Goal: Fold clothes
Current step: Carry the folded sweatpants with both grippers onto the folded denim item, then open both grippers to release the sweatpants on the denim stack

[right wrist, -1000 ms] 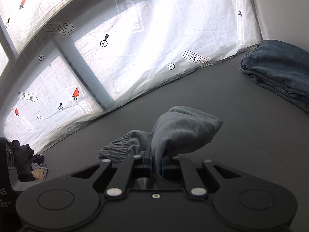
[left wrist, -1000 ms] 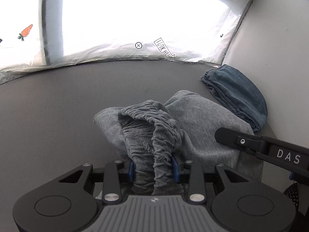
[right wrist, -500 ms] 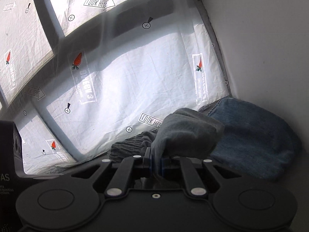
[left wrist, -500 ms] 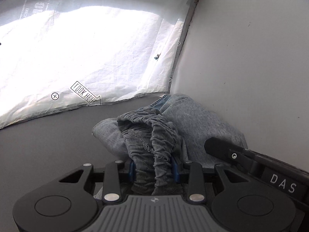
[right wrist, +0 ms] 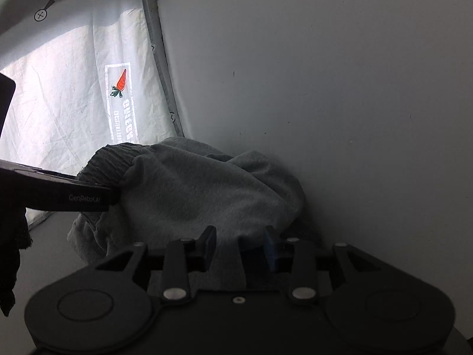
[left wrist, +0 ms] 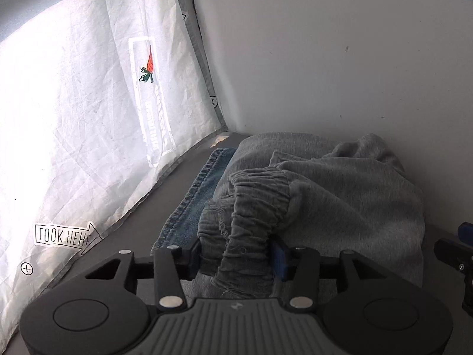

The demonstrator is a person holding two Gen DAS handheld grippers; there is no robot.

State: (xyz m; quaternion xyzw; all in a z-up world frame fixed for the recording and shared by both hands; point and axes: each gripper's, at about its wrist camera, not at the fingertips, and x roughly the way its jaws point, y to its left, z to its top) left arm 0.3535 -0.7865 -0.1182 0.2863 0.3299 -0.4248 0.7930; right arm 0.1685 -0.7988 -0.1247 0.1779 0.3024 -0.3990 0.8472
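The white wall [left wrist: 340, 59] and the printed white sheet [left wrist: 74, 118] meet in a corner, and the grey tabletop [left wrist: 142, 216] runs right into it. Folded blue jeans [left wrist: 192, 207] lie there, and the folded grey sweatpants [left wrist: 340, 195] now sit on top of them, pushed up against the wall.

The left gripper [left wrist: 236, 254] has just been opening; the gathered waistband [left wrist: 254, 195] is still between its jaws, though I can't tell whether the pads still press on it. The right gripper [right wrist: 239, 245] has also just been opening, and its jaws stand apart with a flap of grey cloth loose between them.

The risk, I'd say, is in pulling away: the ribbed waistband could catch on a pad and drag the fold open, or shove the bundle off the jeans. The wall leaves little room on that side, and the two grippers are close together, so they may knock each other backing out.
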